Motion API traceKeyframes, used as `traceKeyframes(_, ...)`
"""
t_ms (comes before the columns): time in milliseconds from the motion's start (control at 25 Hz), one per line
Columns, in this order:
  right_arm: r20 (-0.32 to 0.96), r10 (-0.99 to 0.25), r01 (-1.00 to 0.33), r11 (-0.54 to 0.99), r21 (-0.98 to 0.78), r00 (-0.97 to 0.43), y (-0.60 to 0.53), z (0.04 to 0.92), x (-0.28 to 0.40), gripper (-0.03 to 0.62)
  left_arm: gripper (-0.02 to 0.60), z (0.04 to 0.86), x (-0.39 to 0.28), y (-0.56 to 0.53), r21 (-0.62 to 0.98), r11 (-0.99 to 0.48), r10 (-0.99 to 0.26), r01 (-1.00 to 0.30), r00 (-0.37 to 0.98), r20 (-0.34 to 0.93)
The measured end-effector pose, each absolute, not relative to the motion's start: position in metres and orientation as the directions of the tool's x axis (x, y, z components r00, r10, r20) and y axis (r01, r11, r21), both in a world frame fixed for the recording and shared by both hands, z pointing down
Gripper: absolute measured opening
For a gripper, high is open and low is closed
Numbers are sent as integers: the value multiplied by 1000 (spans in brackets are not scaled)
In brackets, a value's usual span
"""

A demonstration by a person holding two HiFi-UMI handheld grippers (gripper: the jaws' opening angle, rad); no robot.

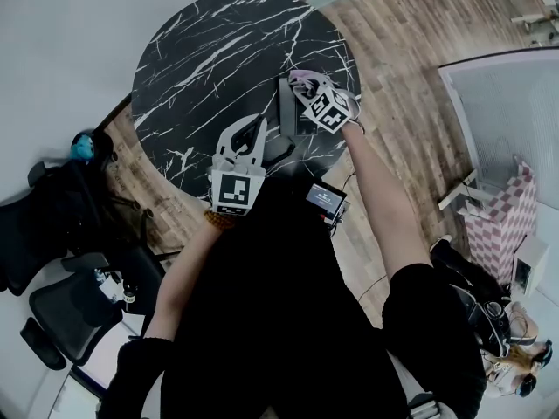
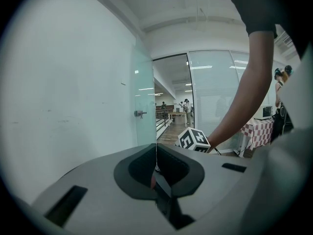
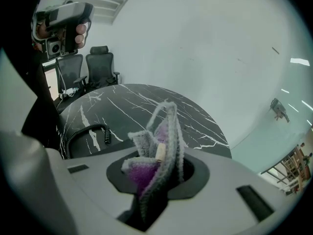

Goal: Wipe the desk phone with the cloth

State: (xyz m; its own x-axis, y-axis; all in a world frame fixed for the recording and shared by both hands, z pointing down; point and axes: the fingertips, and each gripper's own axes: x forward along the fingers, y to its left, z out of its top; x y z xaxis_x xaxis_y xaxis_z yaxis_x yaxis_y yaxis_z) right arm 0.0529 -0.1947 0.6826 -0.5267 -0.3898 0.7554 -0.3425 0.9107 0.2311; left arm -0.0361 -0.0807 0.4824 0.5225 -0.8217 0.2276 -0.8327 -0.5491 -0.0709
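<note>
Round black marble table (image 1: pixel 201 59) on wood floor by a white wall; two handheld grippers over its near edge.
Right gripper (image 3: pixel 161 166) clenched on a grey-purple cloth (image 3: pixel 157 148), which sticks up out of the jaws in a bunched fold; in the head view it sits right over the dark desk phone (image 1: pixel 287 116) at the table's near right, contact can't be told. The coiled phone cord (image 3: pixel 90 131) lies on the marble beside it. Left gripper (image 2: pixel 155 161) has its jaws pressed together with nothing between them, held just left of the phone and aimed out at the wall and a glass door (image 2: pixel 145 102). Black office chairs (image 1: pixel 61 317) stand left of the table.
</note>
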Motion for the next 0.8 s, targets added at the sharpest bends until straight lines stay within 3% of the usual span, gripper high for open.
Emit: traceKeyframes(800,769,-347,-341,923,178,-538,-175,689,53,103,16,482,-34,-78,-71,-558,-816,-827,531,228)
